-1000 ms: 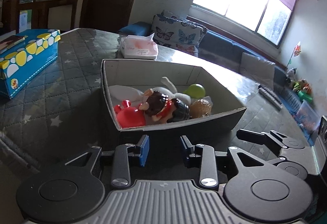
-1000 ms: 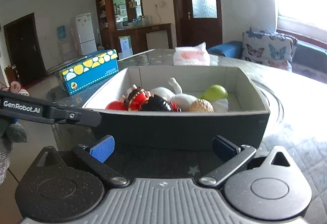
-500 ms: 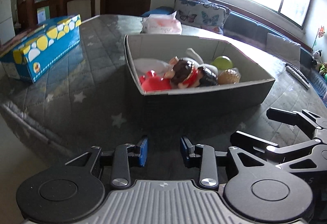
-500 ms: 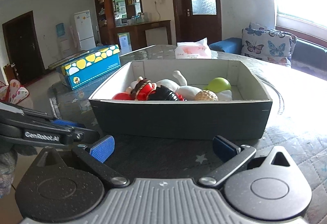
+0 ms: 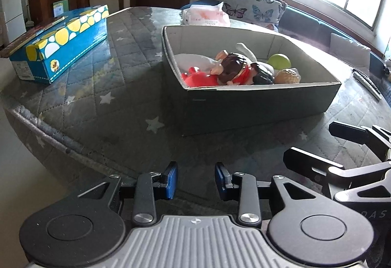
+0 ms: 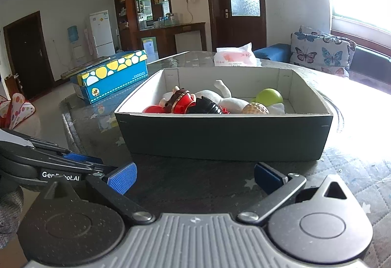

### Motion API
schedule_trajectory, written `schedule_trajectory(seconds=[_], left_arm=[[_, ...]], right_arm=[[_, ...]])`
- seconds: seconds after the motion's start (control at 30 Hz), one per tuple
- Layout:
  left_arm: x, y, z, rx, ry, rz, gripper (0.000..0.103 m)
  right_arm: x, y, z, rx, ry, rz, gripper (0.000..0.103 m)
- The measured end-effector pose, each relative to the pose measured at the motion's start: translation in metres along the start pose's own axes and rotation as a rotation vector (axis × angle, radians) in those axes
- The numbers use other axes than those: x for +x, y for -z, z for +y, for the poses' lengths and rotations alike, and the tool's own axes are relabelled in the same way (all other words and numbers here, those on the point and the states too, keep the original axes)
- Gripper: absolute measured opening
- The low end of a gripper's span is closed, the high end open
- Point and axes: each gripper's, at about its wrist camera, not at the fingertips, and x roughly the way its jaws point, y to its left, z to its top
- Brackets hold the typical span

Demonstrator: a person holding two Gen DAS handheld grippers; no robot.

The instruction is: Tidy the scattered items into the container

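Note:
A dark cardboard box [image 5: 256, 106] [image 6: 224, 138] with pale inner walls stands on the quilted table. Inside lie a red toy [image 5: 199, 79], a doll with brown hair and a red band [image 5: 234, 70] [image 6: 182, 103], a green ball [image 5: 279, 61] [image 6: 268, 96], a tan ball [image 5: 288, 76] [image 6: 255, 108] and a white soft toy [image 6: 228, 100]. My left gripper [image 5: 196, 180] is partly open and empty, well short of the box's near corner. My right gripper [image 6: 194, 176] is wide open and empty, in front of the box's long side. Each gripper shows at the edge of the other's view.
A blue box with yellow and white dots [image 5: 61, 41] [image 6: 114, 74] lies at the table's left. A pink tissue pack [image 5: 207, 16] [image 6: 234, 57] sits behind the dark box. A remote [image 5: 366, 82] lies at the right. The table edge [image 5: 48, 138] runs near left.
Both grippers have drawn back from the box, so it looks smaller and farther. The left view has swung to show more of the table's left side. Neither gripper's opening has changed.

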Motion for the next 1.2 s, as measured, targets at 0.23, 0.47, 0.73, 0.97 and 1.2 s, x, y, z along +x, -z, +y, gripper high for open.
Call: schedule_trajectory(seconds=[0.23,0.47,0.73,0.97,1.2], left_arm=[[0.0004,0.0030,0.0055,-0.015,-0.011,0.000,0.035],[0.0029,0.0055,0.0054,-0.020,-0.008,0.013,0.035],[0.0038,0.0064,0.0045,-0.024,-0.004,0.018,0.035],[0.0029,0.0072,0.0012,-0.014,-0.004,0.014,0.035],[0.0031,0.0086,-0.0032,-0.004,-0.003,0.016,0.034]], right_arm=[[0.0026,0.0017,0.0016,0.010,0.007,0.015,0.103],[0.0024,0.0023,0.0043,0.002,0.008,0.019,0.103],[0.0024,0.0034,0.0049,0.006,0.004,0.019,0.103],[0.0014,0.0052,0.0061,0.010,0.001,0.017,0.103],[0.0010,0.0068,0.0075,0.009,0.002,0.019,0.103]])
